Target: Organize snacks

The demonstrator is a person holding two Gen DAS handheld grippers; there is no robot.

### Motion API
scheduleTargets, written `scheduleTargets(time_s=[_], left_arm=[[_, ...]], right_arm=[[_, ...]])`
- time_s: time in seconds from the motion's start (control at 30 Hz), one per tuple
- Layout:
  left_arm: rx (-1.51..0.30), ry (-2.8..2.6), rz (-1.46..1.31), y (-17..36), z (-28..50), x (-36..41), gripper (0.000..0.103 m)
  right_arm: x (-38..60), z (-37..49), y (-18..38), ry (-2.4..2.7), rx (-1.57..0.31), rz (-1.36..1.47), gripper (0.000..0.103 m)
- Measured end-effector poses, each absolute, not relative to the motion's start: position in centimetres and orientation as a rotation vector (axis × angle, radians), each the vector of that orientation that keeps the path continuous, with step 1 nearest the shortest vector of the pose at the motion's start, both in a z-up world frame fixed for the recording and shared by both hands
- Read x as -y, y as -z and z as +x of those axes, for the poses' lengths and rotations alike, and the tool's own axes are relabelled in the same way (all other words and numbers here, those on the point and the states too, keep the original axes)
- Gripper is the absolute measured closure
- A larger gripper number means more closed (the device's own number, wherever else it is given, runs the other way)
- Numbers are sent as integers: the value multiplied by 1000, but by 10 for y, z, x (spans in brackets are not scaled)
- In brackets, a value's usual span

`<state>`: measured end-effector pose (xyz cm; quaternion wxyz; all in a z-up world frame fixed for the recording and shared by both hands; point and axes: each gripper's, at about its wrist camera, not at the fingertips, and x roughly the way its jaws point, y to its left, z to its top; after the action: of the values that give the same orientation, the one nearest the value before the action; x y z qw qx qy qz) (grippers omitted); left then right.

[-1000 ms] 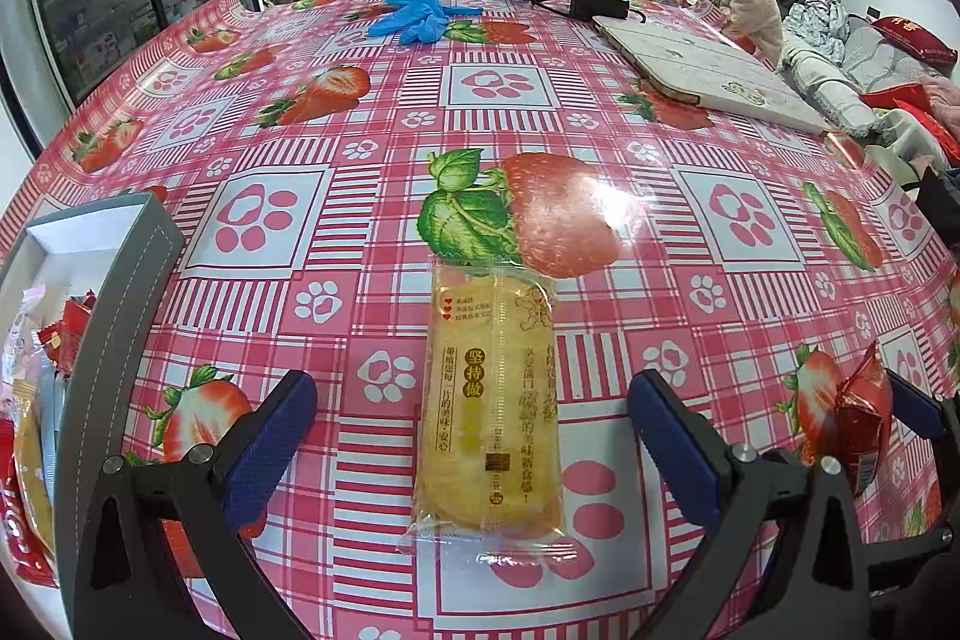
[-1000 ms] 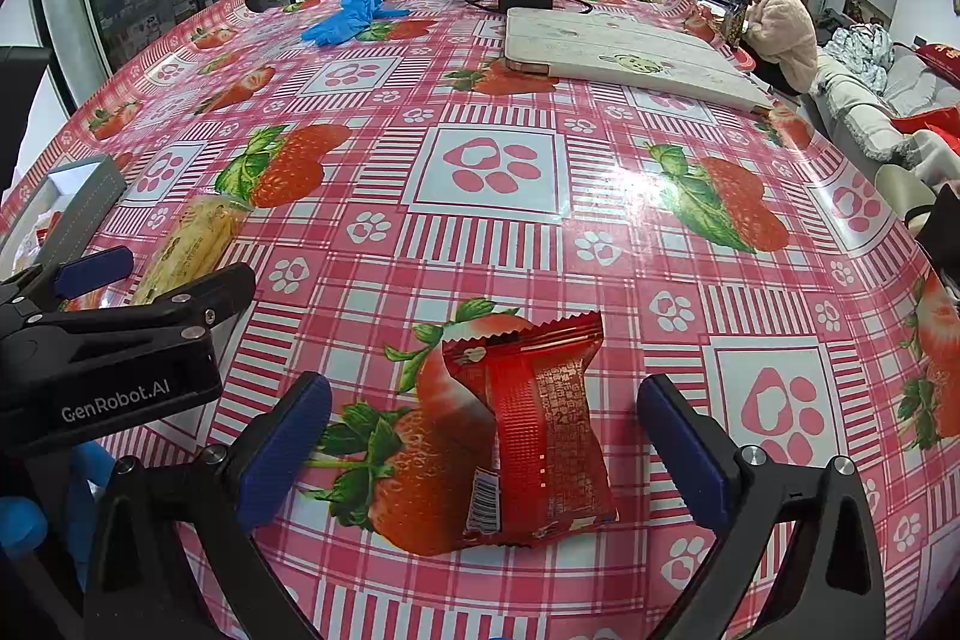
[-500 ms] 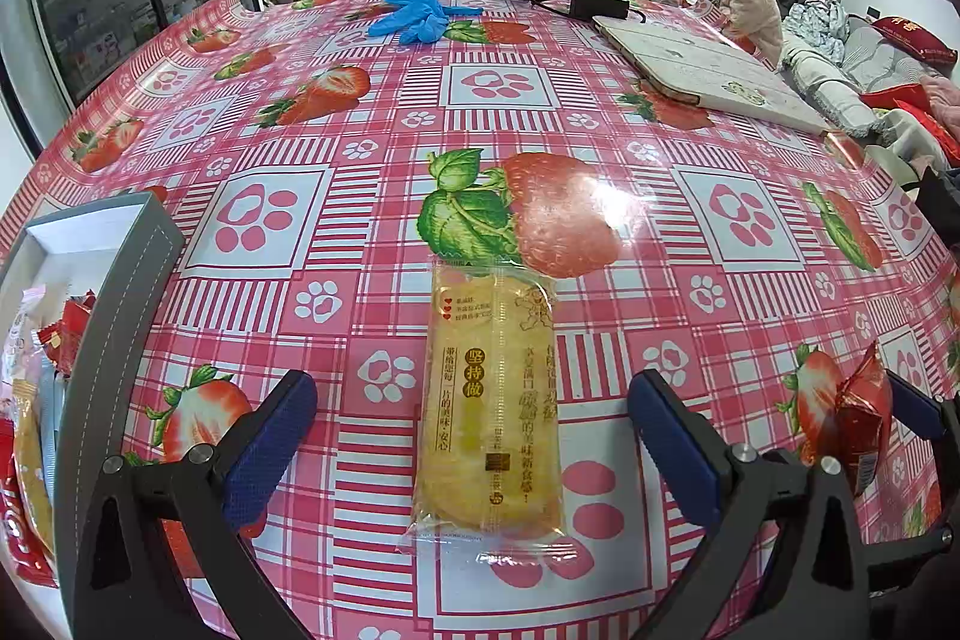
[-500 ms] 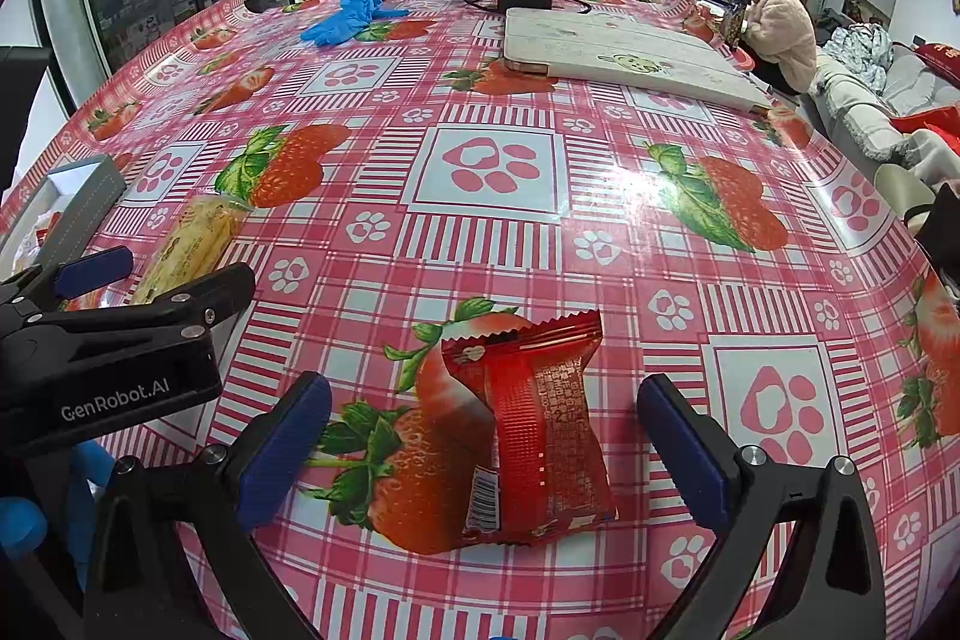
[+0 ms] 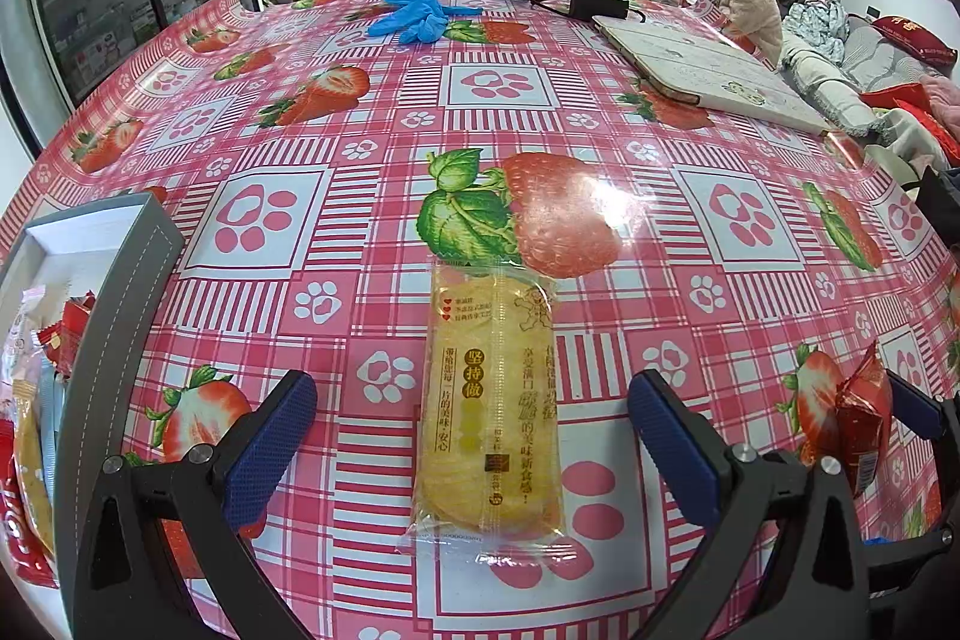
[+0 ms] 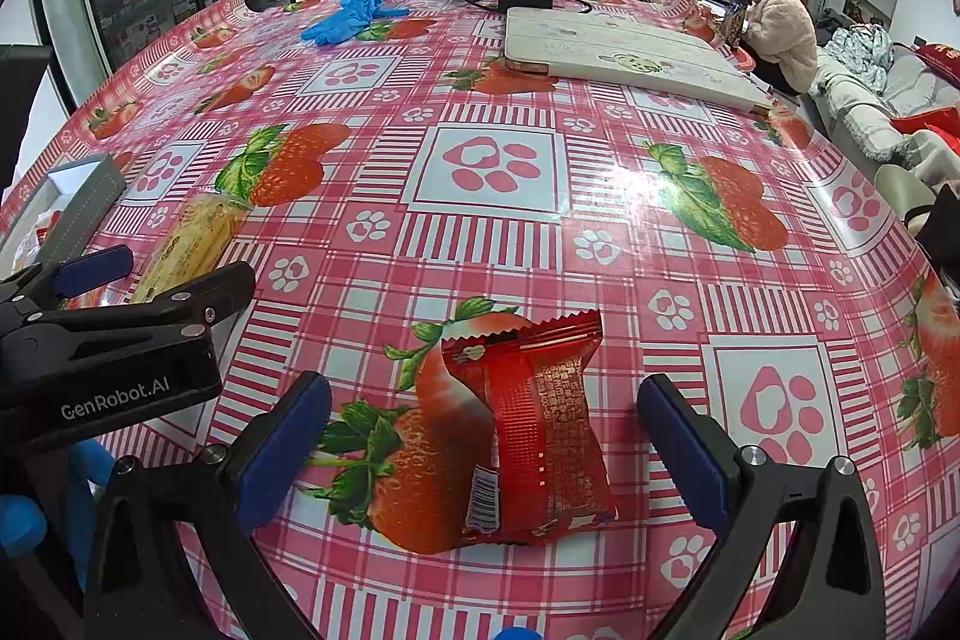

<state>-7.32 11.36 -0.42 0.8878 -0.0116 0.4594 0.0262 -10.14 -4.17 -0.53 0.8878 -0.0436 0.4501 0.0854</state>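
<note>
Two snacks left on desk (image 5: 600,112): yellow packet (image 5: 489,400) between wide-open left tongs (image 5: 474,451), red packet (image 6: 534,436) between wide-open right tongs (image 6: 483,451); both empty; box (image 5: 120,280) part-filled.

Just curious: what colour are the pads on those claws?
Dark blue textured pads on black arms, clearest in the left wrist view.

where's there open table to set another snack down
Bare cloth runs between the yellow snack packet and the blue gloves, and left of the white board. Crowded spots: inside the grey box, and around the red snack packet.
</note>
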Motion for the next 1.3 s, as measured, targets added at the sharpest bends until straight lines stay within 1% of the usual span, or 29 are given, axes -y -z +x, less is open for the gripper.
scheduleTargets(time_s=[0.1, 0.13, 0.2, 0.23, 0.27, 0.3, 0.33, 0.37, 0.43, 0.47, 0.57, 0.6, 0.63, 0.7, 0.73, 0.77, 0.83, 0.93, 0.97, 1.0, 1.03, 1.07, 1.1, 1.3], left_arm=[[-967, -58, -20, 4, -72, -113, 0], [-983, -60, -23, 4, -70, -113, 1], [-1001, -47, -19, 1, -67, -110, 7], [-1011, -31, -9, -1, -66, -107, 13], [-1015, -18, -3, -2, -65, -104, 22], [-1017, -6, 5, -4, -66, -101, 27], [-1018, 7, 13, -6, -66, -97, 39], [-1020, 16, 22, -7, -67, -94, 47], [-1012, 21, 44, -8, -69, -88, 52], [-1002, 16, 48, -8, -70, -86, 52], [-975, 6, 32, -7, -72, -87, 52], [-970, 3, 33, -7, -73, -87, 51], [-968, -4, 42, -7, -72, -87, 48], [-969, -27, 50, -7, -71, -89, 37], [-970, -50, 47, -6, -70, -92, 24], [-971, -63, 38, -4, -69, -95, 17], [-952, -59, -41, -1, -72, -106, 14], [-936, -63, -17, 1, -75, -103, 12], [-937, -62, -17, 1, -75, -103, 8], [-943, -58, -20, 2, -75, -103, 4], [-956, -53, -23, 4, -75, -103, 0], [-956, -52, -21, 4, -75, -102, 0], [-954, -52, -21, 4, -74, -103, 0], [-954, -51, -23, 4, -75, -103, 0]], right_arm=[[42, -100, 5, -176, -955, -93, 1], [42, -97, 4, -175, -980, -94, 1], [42, -93, 2, -178, -1019, -93, 3], [43, -93, 1, -175, -1026, -91, 8], [44, -92, 0, -172, -1025, -89, 12], [45, -93, -2, -173, -1021, -90, 22], [47, -93, -4, -178, -1017, -91, 36], [48, -93, -6, -182, -1017, -91, 41], [52, -93, -7, -186, -1019, -86, 50], [53, -94, -7, -183, -1012, -86, 52], [54, -97, -7, -187, -990, -93, 53], [53, -98, -6, -184, -985, -95, 53], [54, -98, -6, -182, -983, -90, 53], [53, -99, -6, -180, -972, -87, 53], [53, -99, -6, -180, -962, -87, 53], [54, -100, -5, -179, -953, -86, 53], [54, -103, -4, -178, -930, -84, 53], [54, -106, -3, -177, -907, -84, 52], [54, -106, -3, -177, -903, -83, 51], [53, -106, -3, -181, -902, -84, 44], [51, -105, -2, -190, -903, -86, 23], [49, -103, 1, -184, -917, -95, 10], [48, -100, 4, -171, -939, -95, 3], [48, -97, 5, -176, -943, -88, 1]])
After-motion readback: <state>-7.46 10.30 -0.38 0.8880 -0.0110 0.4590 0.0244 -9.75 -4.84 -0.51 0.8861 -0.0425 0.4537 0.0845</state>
